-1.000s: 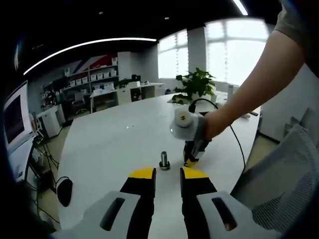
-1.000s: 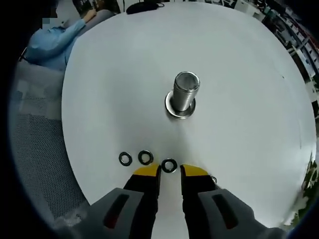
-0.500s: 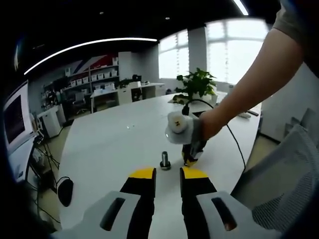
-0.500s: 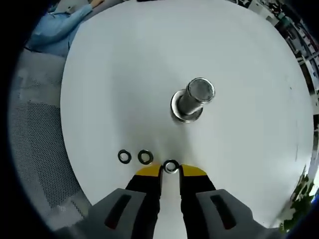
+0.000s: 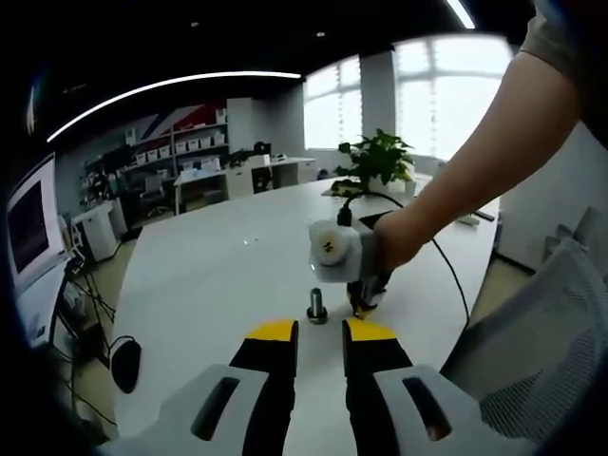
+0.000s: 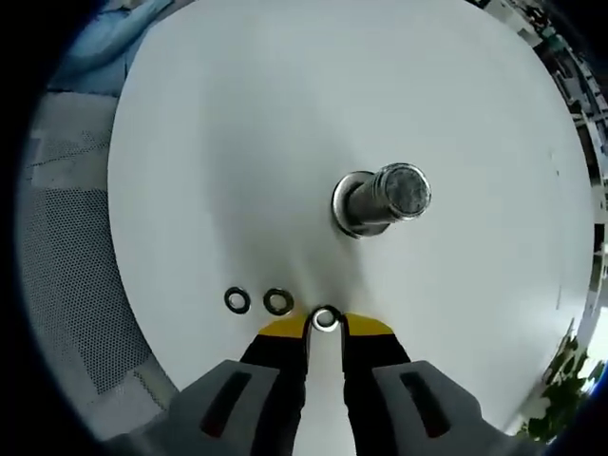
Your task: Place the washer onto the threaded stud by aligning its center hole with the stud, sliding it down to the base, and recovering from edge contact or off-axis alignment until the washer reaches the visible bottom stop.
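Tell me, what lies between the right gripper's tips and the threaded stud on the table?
In the right gripper view, one washer sits at the right gripper tips; beyond it, only bare white table up to the threaded stud.

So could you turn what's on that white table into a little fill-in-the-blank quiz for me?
1. The threaded stud stands on a round ____ table.
2. Beside the washer between the right gripper fingers lie ____ more washers.
3. Past the table in the left gripper view stands a green potted ____.
4. The left gripper fingers hold ____.

Missing words: white; two; plant; nothing
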